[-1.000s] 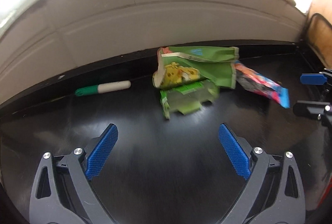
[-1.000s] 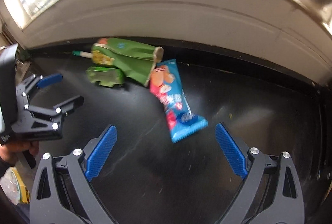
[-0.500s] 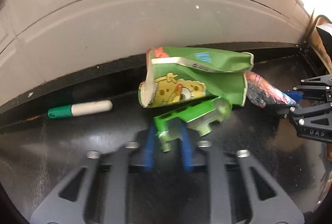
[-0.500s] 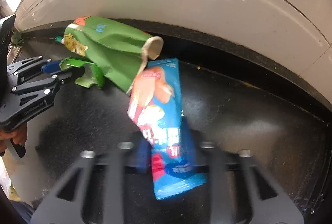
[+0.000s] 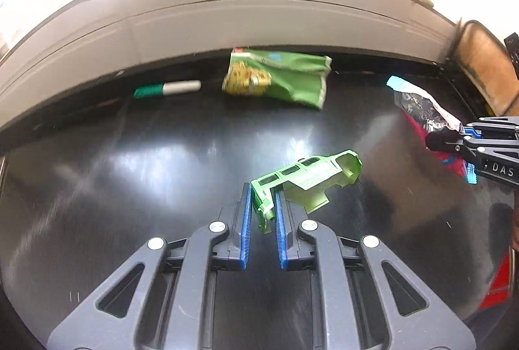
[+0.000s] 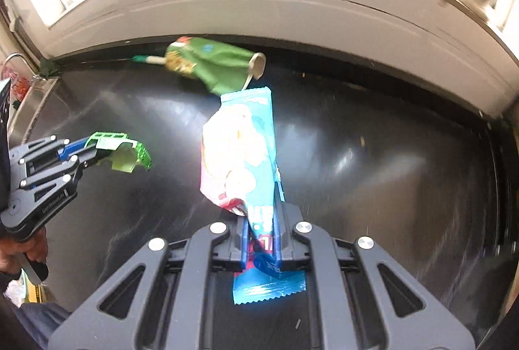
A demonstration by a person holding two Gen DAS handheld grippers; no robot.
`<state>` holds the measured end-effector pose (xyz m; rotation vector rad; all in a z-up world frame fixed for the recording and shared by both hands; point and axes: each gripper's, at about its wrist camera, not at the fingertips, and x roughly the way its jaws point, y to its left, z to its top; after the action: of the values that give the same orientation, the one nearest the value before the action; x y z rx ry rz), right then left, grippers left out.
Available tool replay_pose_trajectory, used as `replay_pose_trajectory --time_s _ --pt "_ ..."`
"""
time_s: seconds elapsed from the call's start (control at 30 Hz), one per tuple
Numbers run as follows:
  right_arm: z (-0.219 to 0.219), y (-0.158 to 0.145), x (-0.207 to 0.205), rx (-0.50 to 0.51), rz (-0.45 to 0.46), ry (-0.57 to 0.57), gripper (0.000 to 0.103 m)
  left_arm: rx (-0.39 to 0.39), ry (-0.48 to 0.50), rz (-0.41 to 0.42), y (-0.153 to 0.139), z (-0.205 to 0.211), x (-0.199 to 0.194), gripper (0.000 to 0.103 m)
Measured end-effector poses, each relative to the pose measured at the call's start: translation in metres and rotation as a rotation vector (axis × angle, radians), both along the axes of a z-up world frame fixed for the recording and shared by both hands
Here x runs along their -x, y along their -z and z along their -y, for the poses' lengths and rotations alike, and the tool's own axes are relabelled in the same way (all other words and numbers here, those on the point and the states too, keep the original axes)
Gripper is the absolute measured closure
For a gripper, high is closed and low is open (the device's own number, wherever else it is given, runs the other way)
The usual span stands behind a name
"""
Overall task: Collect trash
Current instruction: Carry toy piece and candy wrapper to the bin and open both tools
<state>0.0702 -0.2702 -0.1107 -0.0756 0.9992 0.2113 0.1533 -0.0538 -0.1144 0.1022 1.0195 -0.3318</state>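
A crumpled piece of green plastic packaging [image 5: 308, 180] hangs clear of the black tabletop [image 5: 146, 175], pinched at its near end between the blue pads of the left gripper [image 5: 262, 214], whose jaws are clamped tight on it. Just to its right, the right gripper [image 6: 261, 239] has its jaws clenched on the lower end of a blue and pink snack wrapper [image 6: 241, 155], which stands up out of the grip and leans away toward the far wall, its tail sticking out below the pads. Still lying on the tabletop at the back edge is a green chip bag [image 5: 279, 79], flattened and crinkled, and just beside it to the left a marker [image 5: 168, 88] with a green cap and white barrel, both close against the pale grey wall panel [image 5: 227, 19]. A hand [image 6: 22, 252] grips the left gripper's handle at the edge of the right-hand view.
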Motion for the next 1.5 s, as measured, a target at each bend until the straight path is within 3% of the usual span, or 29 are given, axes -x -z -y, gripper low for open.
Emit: replay_pose_trajectory --time_s 0.27,0.63,0.83,1.0,1.17,1.33,1.5 --pt "-0.005 0.002 0.063 -0.019 -0.010 -0.009 0.091 -0.005 0.021 -0.017 -0.005 0.000 0.082 0.090" --pt "-0.018 -0.013 0.088 -0.022 0.031 -0.043 0.091 -0.005 0.006 0.010 -0.019 -0.003 0.111 0.090" --pt "-0.059 -0.026 0.082 -0.020 0.053 -0.157 0.091 -0.002 -0.077 0.040 -0.032 -0.031 0.118 0.090" --pt "-0.129 -0.030 0.079 -0.019 0.053 -0.331 0.091 -0.012 -0.238 0.069 -0.045 -0.087 0.137 0.090" --pt "-0.229 -0.026 0.092 -0.021 0.035 -0.571 0.091 -0.041 -0.446 0.082 -0.053 -0.156 0.173 0.090" --pt "-0.339 -0.013 0.132 -0.023 -0.011 -0.846 0.091 -0.074 -0.716 0.057 -0.055 -0.234 0.231 0.090" --pt "-0.446 0.016 0.197 -0.015 -0.095 -1.131 0.091 -0.096 -0.998 -0.004 -0.043 -0.305 0.307 0.090"
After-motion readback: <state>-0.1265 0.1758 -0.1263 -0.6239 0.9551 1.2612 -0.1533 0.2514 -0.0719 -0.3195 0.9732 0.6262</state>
